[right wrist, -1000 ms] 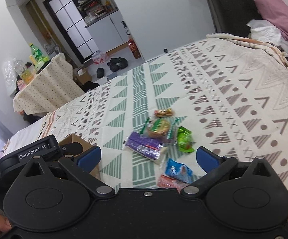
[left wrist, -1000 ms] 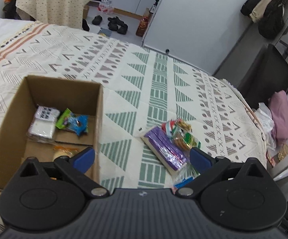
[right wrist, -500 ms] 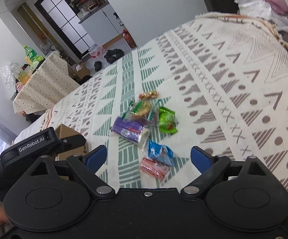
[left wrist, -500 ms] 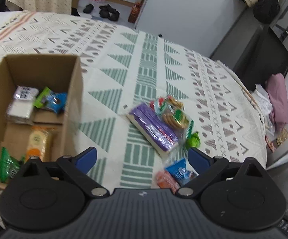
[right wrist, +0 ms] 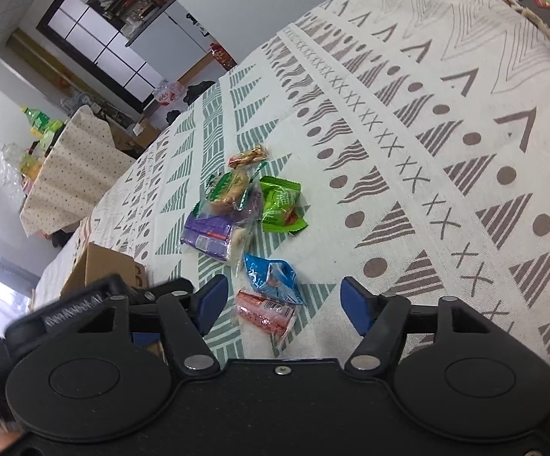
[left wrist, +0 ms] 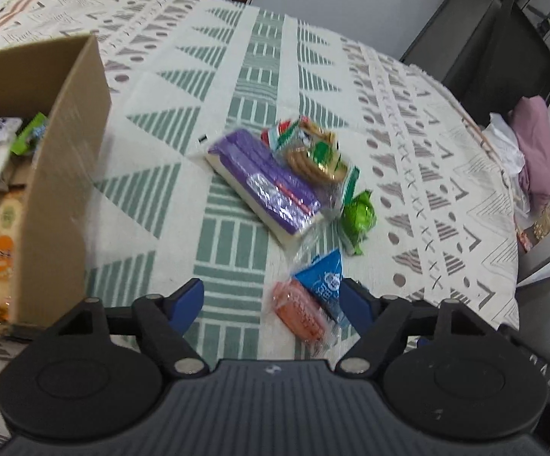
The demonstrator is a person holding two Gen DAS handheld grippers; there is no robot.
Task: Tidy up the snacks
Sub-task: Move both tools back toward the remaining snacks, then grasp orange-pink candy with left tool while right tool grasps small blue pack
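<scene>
Claws (left wrist: 273, 300) (right wrist: 282, 302) lower, narrowed since before | orange packet (right wrist: 265, 309) between | ungripped

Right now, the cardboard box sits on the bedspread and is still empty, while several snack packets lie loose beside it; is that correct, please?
Not quite: the cardboard box is not empty. The left wrist view shows packets already inside it, among them an orange-labelled packet. The rest holds: loose snacks such as the purple pack lie beside it on the bedspread.

On the bed (left wrist: 206, 87), the cardboard box (left wrist: 66, 174) with snacks inside stands left of a loose snack pile (left wrist: 294, 174), whose two nearest packets (right wrist: 267, 292) lie just before both claws.
</scene>
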